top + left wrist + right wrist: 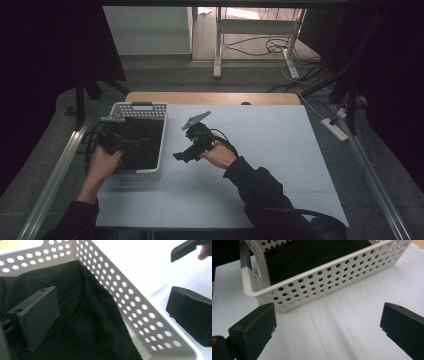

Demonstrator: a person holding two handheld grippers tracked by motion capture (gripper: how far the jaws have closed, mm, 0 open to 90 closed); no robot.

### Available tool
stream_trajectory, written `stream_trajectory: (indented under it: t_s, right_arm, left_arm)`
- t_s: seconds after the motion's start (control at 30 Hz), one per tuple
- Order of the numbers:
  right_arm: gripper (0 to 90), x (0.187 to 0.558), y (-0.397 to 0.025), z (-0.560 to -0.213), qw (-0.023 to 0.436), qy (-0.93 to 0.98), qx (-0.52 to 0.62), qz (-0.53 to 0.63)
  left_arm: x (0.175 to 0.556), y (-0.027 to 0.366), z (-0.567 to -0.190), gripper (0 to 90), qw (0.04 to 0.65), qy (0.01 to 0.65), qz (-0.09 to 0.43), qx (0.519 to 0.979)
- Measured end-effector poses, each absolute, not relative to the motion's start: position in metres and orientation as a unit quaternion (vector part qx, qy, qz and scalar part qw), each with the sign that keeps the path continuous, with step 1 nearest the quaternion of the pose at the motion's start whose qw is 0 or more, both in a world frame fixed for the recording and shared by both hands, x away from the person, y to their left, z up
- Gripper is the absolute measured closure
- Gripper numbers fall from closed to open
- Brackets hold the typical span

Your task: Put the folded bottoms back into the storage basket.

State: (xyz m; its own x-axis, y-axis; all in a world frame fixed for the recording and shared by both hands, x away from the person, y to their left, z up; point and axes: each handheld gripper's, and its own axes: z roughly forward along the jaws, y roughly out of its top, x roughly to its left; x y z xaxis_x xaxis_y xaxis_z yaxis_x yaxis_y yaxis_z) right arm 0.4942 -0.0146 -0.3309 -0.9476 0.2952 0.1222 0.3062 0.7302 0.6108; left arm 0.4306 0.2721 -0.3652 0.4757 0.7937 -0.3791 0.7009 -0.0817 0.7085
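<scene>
Currently 1 white perforated basket (137, 111) sits at the left side of the white table (260, 150), and 1 black cloth (145, 142) lies inside it, covering the floor and bunching up against the walls. In the left gripper view the cloth (82, 322) shows 1 long fold running along the basket's right wall (130, 305).

2 grippers in frame. Left gripper (131, 145) is held over the basket, above the cloth; its own view has 1 jaw inside the basket over the cloth and the other outside the wall over the table, so the jaws are spread wide, straddling that wall, nothing between them. Contact with the cloth cannot be told.

Right gripper (181, 155) is held over the bare table just beside the basket's right side, pointing toward it. In its own view the basket (322, 277) stands ahead with the cloth (312, 252) dark inside, and the 2 jaws stand far apart, gripping nothing.

2 hands: left hand (104, 162), right hand (218, 155), each around 1 gripper body. 1 grey three-cornered plate (196, 119) tops the right gripper.
</scene>
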Motion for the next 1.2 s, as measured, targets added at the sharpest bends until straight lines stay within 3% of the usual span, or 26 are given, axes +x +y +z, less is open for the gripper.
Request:
stream_trajectory:
  t_s: [1.2]
  right_arm:
    - [0.0, 0.48, -0.076, -0.345, 0.005, -0.926, -0.199, -0.321]
  left_arm:
    - [0.356, 0.242, -0.363, 0.0, 0.442, 0.499, 0.066, 0.742]
